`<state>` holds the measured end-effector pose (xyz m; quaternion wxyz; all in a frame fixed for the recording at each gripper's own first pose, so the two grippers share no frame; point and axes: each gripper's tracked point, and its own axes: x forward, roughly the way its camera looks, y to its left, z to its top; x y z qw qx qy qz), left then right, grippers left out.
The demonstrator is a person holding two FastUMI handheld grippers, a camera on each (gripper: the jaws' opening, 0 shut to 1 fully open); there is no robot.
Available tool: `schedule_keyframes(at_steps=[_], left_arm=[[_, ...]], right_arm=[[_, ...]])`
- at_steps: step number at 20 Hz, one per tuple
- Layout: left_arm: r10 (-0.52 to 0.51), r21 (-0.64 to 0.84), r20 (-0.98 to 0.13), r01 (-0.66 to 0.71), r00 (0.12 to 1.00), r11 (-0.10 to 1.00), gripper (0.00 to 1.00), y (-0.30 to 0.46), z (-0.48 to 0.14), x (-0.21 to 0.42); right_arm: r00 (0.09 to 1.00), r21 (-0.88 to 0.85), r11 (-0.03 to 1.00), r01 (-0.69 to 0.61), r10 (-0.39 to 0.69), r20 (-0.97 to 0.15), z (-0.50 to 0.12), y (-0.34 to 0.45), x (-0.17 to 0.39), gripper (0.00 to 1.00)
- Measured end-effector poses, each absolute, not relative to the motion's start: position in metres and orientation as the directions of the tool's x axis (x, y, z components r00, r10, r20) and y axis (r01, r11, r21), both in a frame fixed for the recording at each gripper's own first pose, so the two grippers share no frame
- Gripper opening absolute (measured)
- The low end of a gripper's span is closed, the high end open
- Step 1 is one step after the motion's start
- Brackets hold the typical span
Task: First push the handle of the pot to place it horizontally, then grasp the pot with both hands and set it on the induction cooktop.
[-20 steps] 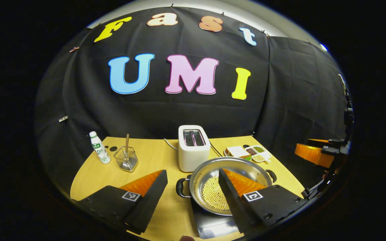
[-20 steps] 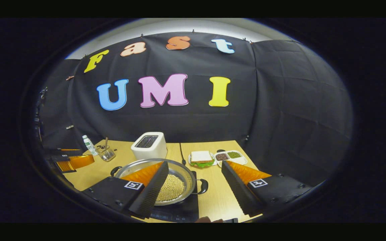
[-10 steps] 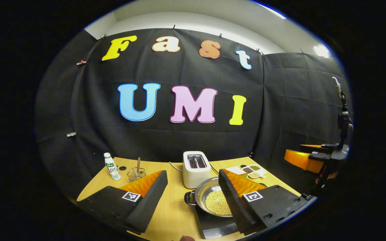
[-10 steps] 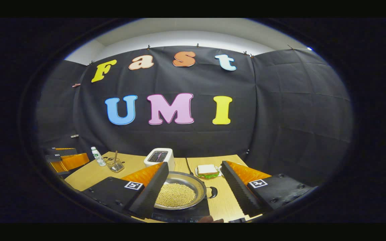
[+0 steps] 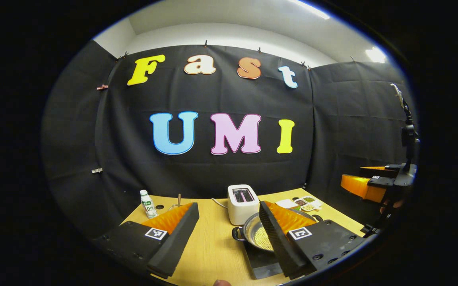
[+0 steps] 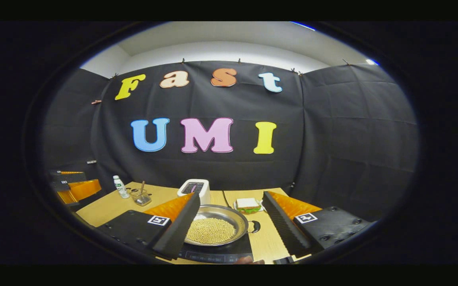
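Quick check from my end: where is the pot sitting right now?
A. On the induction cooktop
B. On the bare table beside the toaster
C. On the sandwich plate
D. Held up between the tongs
A: the pot rests flat on the induction cooktop, with both open tongs clear of its handles.

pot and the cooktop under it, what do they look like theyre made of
The pot looks like polished steel: silvery, shiny wall, with dark handles, probably plastic. The cooktop looks like black glass: a flat, glossy slab, though its material cannot be confirmed.
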<state>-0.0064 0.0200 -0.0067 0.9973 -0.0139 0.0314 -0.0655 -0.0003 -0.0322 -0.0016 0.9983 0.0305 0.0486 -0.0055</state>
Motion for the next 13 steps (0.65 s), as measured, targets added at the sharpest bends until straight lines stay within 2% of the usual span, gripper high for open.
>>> schedule_keyframes(at_steps=[2,3,8,9,10,12,13], left_arm=[[-0.125,-0.048,-0.076,0.121,0.989,0.991,0.98,0.024,-0.010,-0.006],[-0.124,-0.054,-0.077,0.120,0.989,0.991,0.95,0.026,-0.012,-0.006],[-0.120,-0.049,-0.093,0.116,0.988,0.992,0.95,0.037,-0.015,0.001],[-0.108,-0.036,-0.086,0.105,0.990,0.994,0.98,0.040,-0.010,0.004],[-0.089,-0.023,-0.075,0.087,0.993,0.996,0.95,0.045,-0.005,0.006],[-0.074,-0.012,-0.061,0.073,0.995,0.997,0.95,0.044,-0.001,0.007],[-0.077,-0.016,-0.057,0.076,0.995,0.997,0.95,0.040,0.000,0.006]], right_arm=[[0.995,0.058,0.998,0.014,-0.009,-0.099,-0.002,-0.031,0.000,0.99],[0.995,0.053,0.998,0.020,-0.015,-0.098,-0.002,-0.031,0.001,1.00],[0.996,0.038,0.999,0.036,-0.033,-0.083,0.001,-0.026,0.010,0.98],[0.996,0.040,0.999,0.027,-0.024,-0.082,0.001,-0.024,0.011,0.99],[0.996,0.045,0.999,0.020,-0.016,-0.083,0.001,-0.022,0.012,0.98],[0.996,0.047,0.999,0.018,-0.014,-0.090,-0.001,-0.024,0.014,0.99],[0.996,0.050,0.999,0.020,-0.015,-0.090,0.000,-0.025,0.016,0.94]])
